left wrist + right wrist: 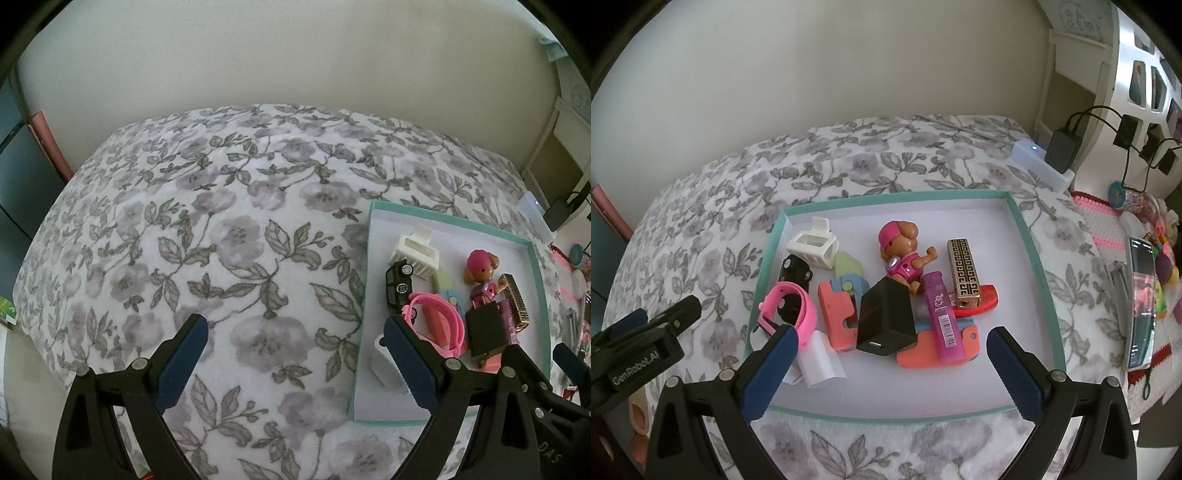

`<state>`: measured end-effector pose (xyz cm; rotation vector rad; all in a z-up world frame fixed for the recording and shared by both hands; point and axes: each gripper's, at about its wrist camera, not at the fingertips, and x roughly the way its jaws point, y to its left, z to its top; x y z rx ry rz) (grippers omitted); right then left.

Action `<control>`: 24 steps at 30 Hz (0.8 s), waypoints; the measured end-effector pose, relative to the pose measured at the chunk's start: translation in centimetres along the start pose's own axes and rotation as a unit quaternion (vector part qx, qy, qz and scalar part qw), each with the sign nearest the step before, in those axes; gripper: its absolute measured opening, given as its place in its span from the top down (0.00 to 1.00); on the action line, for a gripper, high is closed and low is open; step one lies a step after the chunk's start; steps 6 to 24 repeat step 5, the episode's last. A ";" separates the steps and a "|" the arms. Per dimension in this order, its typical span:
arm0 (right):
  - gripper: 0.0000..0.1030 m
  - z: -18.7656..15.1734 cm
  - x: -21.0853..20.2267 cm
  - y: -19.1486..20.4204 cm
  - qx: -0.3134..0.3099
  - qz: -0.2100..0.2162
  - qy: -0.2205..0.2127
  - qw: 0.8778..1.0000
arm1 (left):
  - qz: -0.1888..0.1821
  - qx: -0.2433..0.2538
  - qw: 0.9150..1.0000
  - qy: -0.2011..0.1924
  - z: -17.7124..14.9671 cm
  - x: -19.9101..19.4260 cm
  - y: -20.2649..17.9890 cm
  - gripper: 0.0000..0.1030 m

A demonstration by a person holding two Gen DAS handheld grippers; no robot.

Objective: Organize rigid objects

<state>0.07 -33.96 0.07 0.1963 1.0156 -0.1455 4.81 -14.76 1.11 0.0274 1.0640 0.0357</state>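
Observation:
A shallow white tray with a teal rim [1030,251] [373,221] lies on a floral bedspread and holds a heap of small items: a pink-capped toy dog [905,251] [482,273], a black charger cube [884,317] [487,328], a purple lighter [943,321], a brass patterned lighter [964,271] [515,301], a pink wristband [798,310] [439,317], a black toy car [794,271] [399,286], a white clip [814,245] [415,253] and coral foam pieces [834,314]. My right gripper [890,363] hangs open over the tray's near edge. My left gripper [295,350] is open above the bedspread, left of the tray.
The floral bedspread [221,229] spreads wide to the left of the tray. A white power strip with black adapters [1045,162] sits at the back right. A phone [1141,302] and colourful toys lie on a knitted mat at the right. A wall stands behind.

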 end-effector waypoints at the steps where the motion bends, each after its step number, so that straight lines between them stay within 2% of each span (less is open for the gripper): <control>1: 0.00 0.0 0.0 0.0 0.000 0.000 0.001 1.000 | 0.001 0.000 1.000 0.000 -0.1 0.0 0.0 0.07; 24: 0.00 0.0 0.2 0.0 0.001 0.001 0.003 1.000 | -0.003 -0.004 1.000 -0.007 -0.1 -0.2 0.3 0.07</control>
